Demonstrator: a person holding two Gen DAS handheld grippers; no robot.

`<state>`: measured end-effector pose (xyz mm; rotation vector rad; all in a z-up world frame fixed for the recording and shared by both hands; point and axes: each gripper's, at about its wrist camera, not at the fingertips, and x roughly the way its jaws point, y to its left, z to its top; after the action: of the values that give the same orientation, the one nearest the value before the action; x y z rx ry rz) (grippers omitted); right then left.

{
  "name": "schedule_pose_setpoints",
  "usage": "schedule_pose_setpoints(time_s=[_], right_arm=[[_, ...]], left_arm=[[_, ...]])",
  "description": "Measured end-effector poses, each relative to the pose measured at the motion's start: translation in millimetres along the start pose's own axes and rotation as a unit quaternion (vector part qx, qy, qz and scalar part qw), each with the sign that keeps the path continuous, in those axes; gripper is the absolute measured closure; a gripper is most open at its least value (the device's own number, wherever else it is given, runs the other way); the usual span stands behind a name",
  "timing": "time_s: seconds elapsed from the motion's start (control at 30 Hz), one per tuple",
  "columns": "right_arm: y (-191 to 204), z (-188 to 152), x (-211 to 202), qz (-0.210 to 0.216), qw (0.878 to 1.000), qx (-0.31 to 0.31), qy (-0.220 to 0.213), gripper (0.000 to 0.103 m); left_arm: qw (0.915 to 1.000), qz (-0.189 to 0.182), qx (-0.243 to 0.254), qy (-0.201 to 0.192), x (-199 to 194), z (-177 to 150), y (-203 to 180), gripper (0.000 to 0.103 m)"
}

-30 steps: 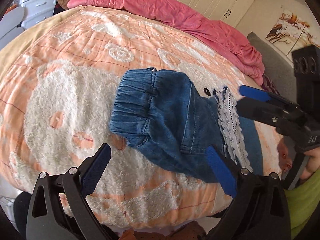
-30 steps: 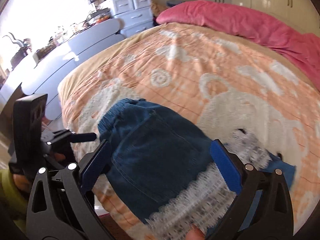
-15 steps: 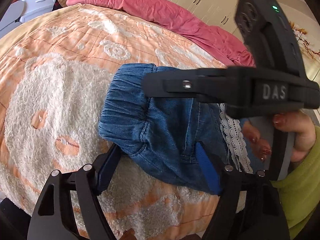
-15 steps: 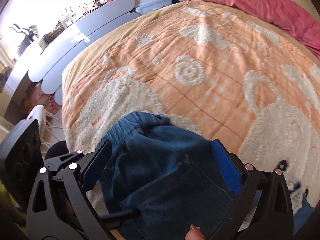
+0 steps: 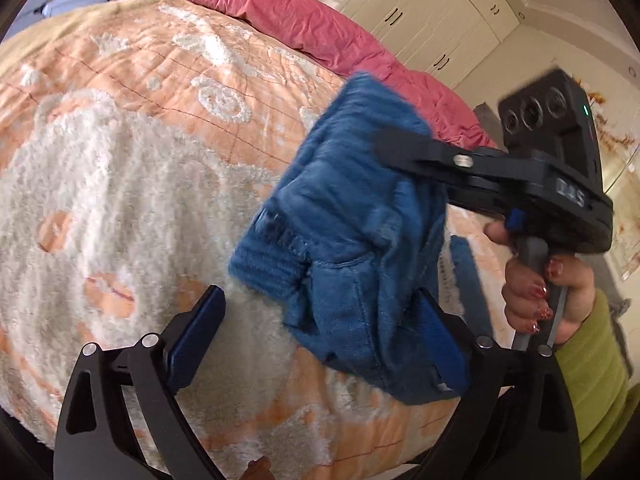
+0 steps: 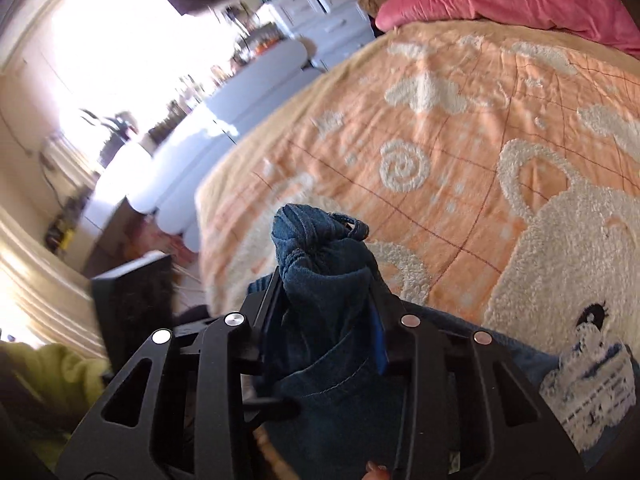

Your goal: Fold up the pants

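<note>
Right hand-held gripper (image 6: 326,320) is clenched on the bunched waistband of the pants (image 5: 352,240), lifted off the bed (image 5: 120,160); left hand-held gripper (image 5: 320,344) hangs released, jaws wide, beneath the cloth at 6 o'clock. Risk: the thick bunch slips from the pads, or the lace hem (image 6: 592,388) drags and undoes the fold; the bed edge lies near at 6 o'clock; open quilt toward 10 o'clock.

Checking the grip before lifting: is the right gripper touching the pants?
Touching. Right wrist view shows the right gripper clamped on bunched pants.
</note>
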<state>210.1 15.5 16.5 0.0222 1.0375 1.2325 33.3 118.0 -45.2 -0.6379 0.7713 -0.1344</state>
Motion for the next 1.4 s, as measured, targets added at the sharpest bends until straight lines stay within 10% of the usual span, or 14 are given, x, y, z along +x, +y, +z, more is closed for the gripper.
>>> schedule_pose_setpoints(time_s=[0.17,0.5,0.7,1.13,1.4], right_arm=[[4.7,-8.8,-44.2,0.023,0.999,0.001,-0.034,0.074],[-38.1,-53.6,-139.6,0.003,0.993,0.044,-0.11,0.064],[-81.2,-112.5,-181.8,-0.075,0.98,0.121,-0.142,0.054],[-53.5,-130.8,-130.6,-0.242,0.969,0.045,-0.02,0.054],[-48.5,-164.9,-124.9,-0.297,0.954,-0.008,0.026,0.054]], left_arm=[[0.9932,-0.113,-0.023,0.012,3.7,8.4,-18.0,0.027],[0.9851,-0.162,0.053,0.019,10.6,5.4,-97.5,0.03],[0.9684,-0.206,0.104,0.094,40.1,-29.2,-134.7,0.027],[0.9595,-0.181,0.133,0.17,76.7,-61.5,-147.3,0.027],[0.967,-0.162,0.151,0.125,35.2,-37.6,-130.9,0.02]])
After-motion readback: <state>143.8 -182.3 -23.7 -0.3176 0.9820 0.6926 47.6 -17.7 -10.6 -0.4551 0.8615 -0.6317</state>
